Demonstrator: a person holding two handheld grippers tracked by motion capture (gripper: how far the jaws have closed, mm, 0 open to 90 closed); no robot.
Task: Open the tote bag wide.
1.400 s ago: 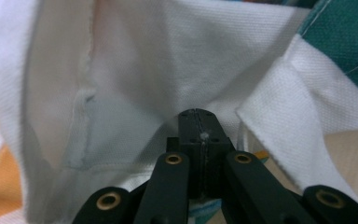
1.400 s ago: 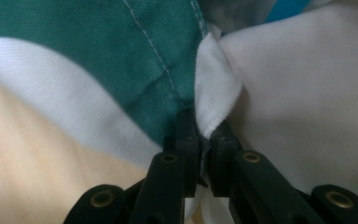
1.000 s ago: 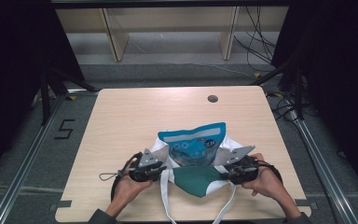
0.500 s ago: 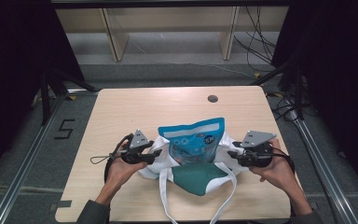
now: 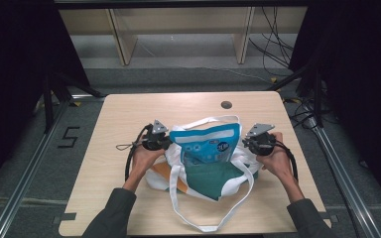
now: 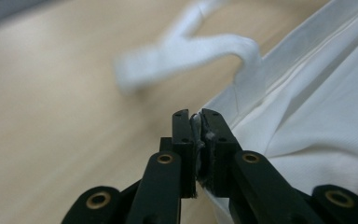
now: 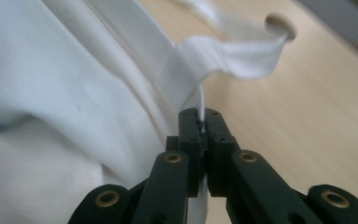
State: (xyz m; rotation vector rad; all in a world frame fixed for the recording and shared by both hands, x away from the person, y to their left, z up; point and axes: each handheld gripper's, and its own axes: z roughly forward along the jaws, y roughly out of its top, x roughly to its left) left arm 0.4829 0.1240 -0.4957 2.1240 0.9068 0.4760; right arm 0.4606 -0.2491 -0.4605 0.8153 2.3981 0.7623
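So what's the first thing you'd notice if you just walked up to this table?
The bright blue pouch poking out of the white and green tote bag in the middle of the wooden table. On either side, the left gripper and right gripper each pinch the bag's white rim, jaws shut on the cloth. A long white strap loops toward the near edge.
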